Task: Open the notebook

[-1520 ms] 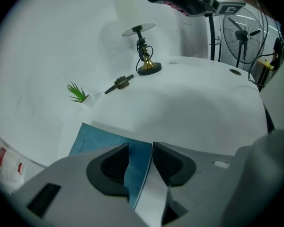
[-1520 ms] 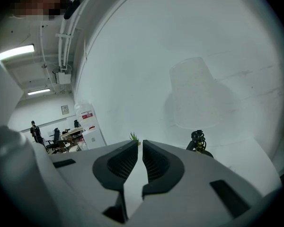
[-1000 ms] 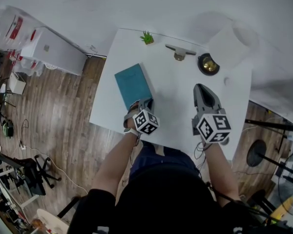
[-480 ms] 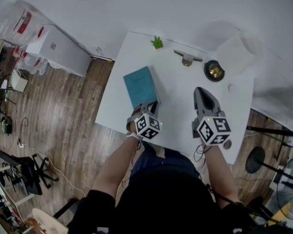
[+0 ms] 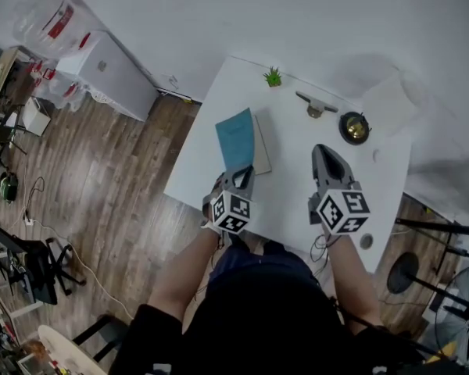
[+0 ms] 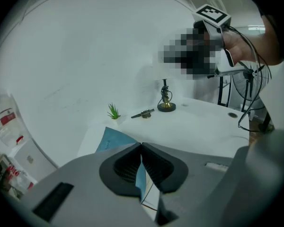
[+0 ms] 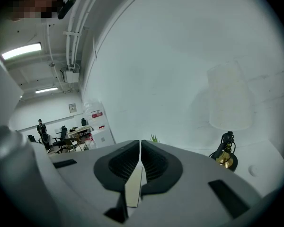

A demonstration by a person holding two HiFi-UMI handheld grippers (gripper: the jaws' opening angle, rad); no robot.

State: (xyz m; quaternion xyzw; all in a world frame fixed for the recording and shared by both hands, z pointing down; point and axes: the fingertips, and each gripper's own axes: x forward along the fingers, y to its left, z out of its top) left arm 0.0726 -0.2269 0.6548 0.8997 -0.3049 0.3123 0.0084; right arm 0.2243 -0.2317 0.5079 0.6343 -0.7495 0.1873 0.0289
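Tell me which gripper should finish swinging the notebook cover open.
Left. The left gripper is shut on the raised teal cover; the right gripper, shut and empty, sits apart over the table.

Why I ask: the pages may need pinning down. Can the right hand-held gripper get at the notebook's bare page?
Probably yes. The right hand-held gripper hovers beside the notebook with only bare table between; the left hand-held gripper holds just the teal cover.
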